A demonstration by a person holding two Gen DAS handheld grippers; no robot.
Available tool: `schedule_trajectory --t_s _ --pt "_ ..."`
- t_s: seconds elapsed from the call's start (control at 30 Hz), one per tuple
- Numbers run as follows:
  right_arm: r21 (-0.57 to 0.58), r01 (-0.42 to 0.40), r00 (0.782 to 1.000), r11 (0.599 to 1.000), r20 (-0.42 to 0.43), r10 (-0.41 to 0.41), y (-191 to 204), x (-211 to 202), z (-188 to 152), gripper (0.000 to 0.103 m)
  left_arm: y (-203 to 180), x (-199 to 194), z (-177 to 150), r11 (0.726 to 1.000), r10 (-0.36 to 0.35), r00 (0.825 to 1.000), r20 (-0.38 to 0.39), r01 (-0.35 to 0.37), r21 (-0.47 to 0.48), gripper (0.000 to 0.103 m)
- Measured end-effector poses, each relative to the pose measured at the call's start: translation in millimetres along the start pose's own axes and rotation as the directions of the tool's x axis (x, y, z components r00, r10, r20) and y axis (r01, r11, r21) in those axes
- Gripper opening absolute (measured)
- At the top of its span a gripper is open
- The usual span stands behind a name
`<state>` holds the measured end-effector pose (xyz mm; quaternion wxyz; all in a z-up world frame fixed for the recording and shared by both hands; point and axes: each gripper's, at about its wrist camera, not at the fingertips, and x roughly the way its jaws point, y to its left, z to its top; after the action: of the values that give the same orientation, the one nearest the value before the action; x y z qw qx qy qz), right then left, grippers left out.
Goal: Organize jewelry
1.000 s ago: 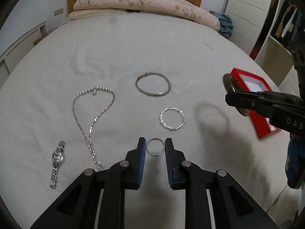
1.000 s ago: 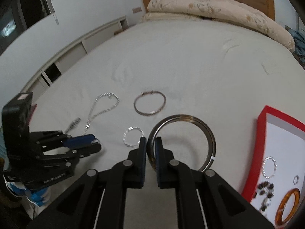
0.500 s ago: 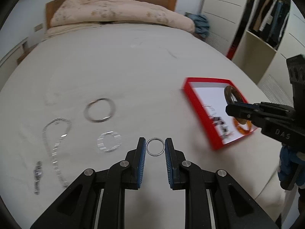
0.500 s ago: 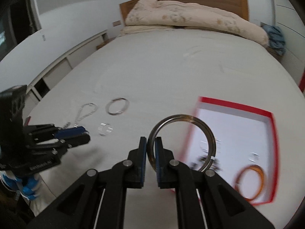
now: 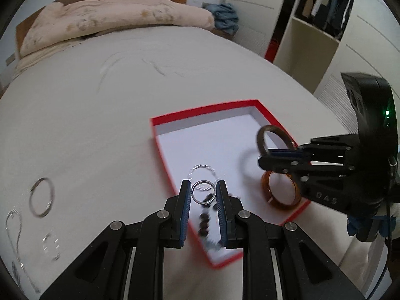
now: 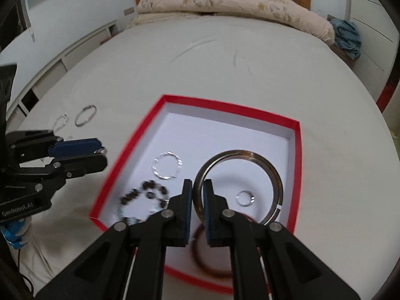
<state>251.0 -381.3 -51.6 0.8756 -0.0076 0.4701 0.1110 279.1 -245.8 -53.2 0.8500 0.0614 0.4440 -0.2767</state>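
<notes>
My left gripper [image 5: 204,192] is shut on a small silver ring [image 5: 203,192], held above the near-left part of the red box [image 5: 160,135] with a white floor. My right gripper [image 6: 197,191] is shut on a large dark metal bangle [image 6: 272,175], hanging over the same red box [image 6: 296,150]. In the left wrist view the right gripper [image 5: 268,153] holds that bangle [image 5: 262,137] above the box's right side. Inside the box lie a twisted silver bangle [image 6: 167,165], a dark bead bracelet [image 6: 142,192], a small ring [image 6: 245,197] and an amber bangle [image 5: 280,190].
On the white bed sheet left of the box lie a silver bangle [image 5: 41,197], a sparkling bangle [image 5: 51,246] and a chain necklace [image 5: 13,227]. A folded quilt [image 5: 112,17] lies at the headboard. A wardrobe [image 5: 320,12] stands beyond the bed's right edge.
Both grippers have swept right across the bed, each keeping its piece, from over the loose jewellery to over the red box. The box now fills the middle of both views.
</notes>
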Motion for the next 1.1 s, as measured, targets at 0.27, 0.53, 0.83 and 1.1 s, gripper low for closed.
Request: schedule_trajectory --t_s 0.27,0.53,0.83,1.1 --pt "-0.062 -0.018 0.998 0.998 -0.066 0.014 -13 33 5 0.008 -9 48 7 0.998 0.052 0.998 -0.047 -0.051 0.026 0.02" --pt "-0.108 -0.032 0.994 0.994 -0.111 0.02 -16 41 1 0.008 -12 66 3 0.994 0.093 0.994 -0.065 -0.089 0.059 0.02" --pt "-0.097 0.0 0.993 0.995 -0.116 -0.011 -17 35 1 0.014 -20 70 5 0.993 0.102 0.993 -0.067 -0.097 0.071 0.025" --pt "-0.05 0.022 0.994 0.998 -0.104 -0.027 -21 15 -17 0.027 -19 48 4 0.994 0.096 0.994 -0.054 -0.093 0.065 0.04"
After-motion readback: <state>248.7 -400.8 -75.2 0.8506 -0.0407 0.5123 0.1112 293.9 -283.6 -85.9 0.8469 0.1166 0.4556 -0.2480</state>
